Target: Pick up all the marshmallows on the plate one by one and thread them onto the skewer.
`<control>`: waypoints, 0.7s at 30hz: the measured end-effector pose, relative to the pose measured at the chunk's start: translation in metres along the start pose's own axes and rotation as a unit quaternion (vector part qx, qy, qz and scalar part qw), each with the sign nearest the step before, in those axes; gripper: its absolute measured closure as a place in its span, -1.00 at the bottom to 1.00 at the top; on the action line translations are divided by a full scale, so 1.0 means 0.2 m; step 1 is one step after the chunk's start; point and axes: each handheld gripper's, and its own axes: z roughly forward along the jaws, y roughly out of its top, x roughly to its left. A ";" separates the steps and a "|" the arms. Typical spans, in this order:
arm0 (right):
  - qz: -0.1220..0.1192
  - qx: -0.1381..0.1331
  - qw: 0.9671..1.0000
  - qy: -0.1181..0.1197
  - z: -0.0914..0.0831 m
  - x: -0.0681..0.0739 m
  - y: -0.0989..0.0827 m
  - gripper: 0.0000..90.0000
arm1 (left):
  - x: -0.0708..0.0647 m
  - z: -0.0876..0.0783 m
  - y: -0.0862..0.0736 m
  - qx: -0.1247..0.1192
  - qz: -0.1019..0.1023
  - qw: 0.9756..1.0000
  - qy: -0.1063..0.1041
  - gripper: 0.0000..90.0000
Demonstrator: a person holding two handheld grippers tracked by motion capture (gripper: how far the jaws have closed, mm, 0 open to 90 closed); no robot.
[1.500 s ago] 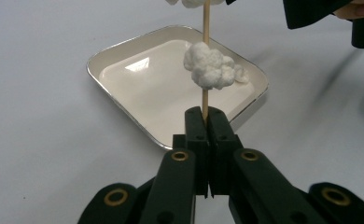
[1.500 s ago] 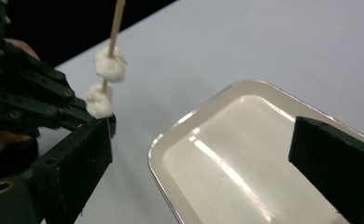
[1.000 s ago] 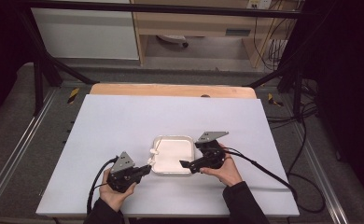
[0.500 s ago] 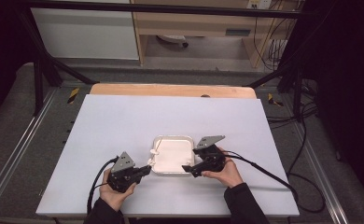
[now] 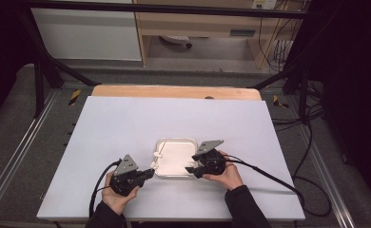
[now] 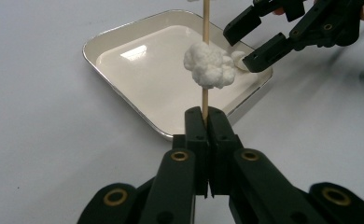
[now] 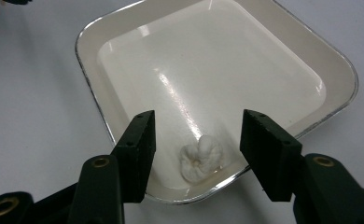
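**Dim room, pale tabletop**

White tabletop (image 5: pixel 126 123) with a wooden strip (image 5: pixel 174 91) along the far edge. Black frame bars (image 5: pixel 45 61) slanting down at both sides. Grey carpeted floor (image 5: pixel 12 128) all around. Beyond, a white cabinet (image 5: pixel 86 33) beside a wooden shelf unit (image 5: pixel 198 23). Cables (image 5: pixel 278 47) hanging at right, in deep shadow.

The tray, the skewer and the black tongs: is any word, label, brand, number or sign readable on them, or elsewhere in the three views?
No readable text anywhere.
Tray: plain white enamel, no mark.
Skewer with its white lump: no print.
Small white piece in the tray: no print.
Left tongs and right tongs: plain black, brass rivets, no lettering.
Pale label on the far shelf in the high view: too small and blurred to read.
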 end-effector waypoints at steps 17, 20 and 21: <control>-0.005 0.026 1.000 -0.003 0.04 0.02 0.00 0.49 | 0.00 0.00 0.00 0.001 0.001 1.000 -0.001 0.97; -0.002 0.030 1.000 -0.003 0.04 0.02 0.00 0.56 | 0.00 0.00 0.00 0.001 0.002 1.000 -0.001 0.97; -0.001 0.029 1.000 -0.003 0.04 0.02 0.01 0.58 | -0.01 0.01 0.00 0.001 0.002 1.000 -0.001 0.97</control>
